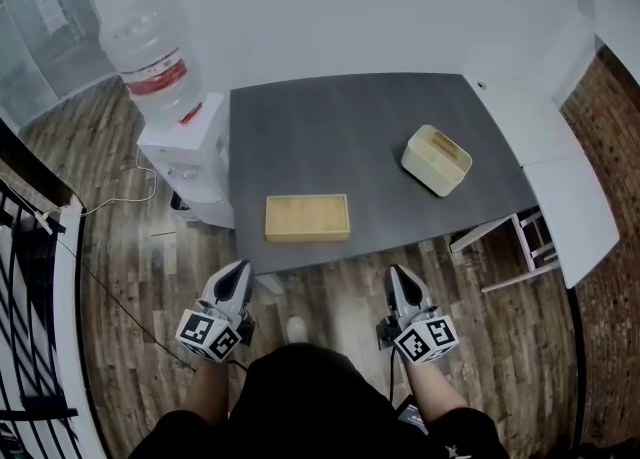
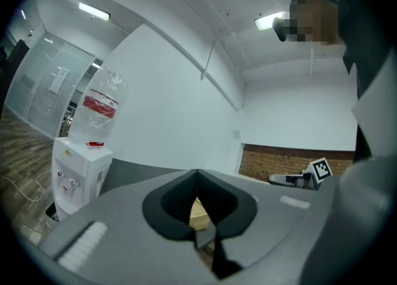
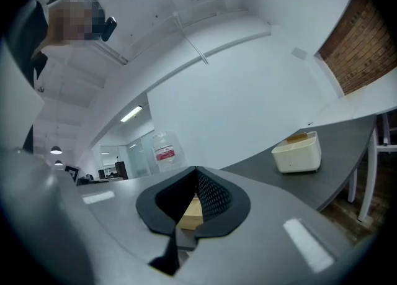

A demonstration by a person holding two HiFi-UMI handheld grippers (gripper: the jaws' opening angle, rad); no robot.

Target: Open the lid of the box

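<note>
1. The task seems not begun yet. The wooden box (image 1: 307,217) lies flat, its lid apparently down, and nothing touches it.
2. The box sits on the grey table (image 1: 340,127), right at the near edge and left of the middle. A cream container (image 1: 437,159) stands well apart, on the right.
3. The left gripper (image 1: 239,268) and the right gripper (image 1: 395,272) are both fully closed and hold nothing. They are over the floor, near the table edge.
4. The box's long axis runs left to right along that edge, with the broad top facing up. Which side opens cannot be told.
5. What is left: to reach the box and lift the lid.

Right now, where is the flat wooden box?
In the head view the wooden box lies at the table's near edge, left of the cream bin.
</note>
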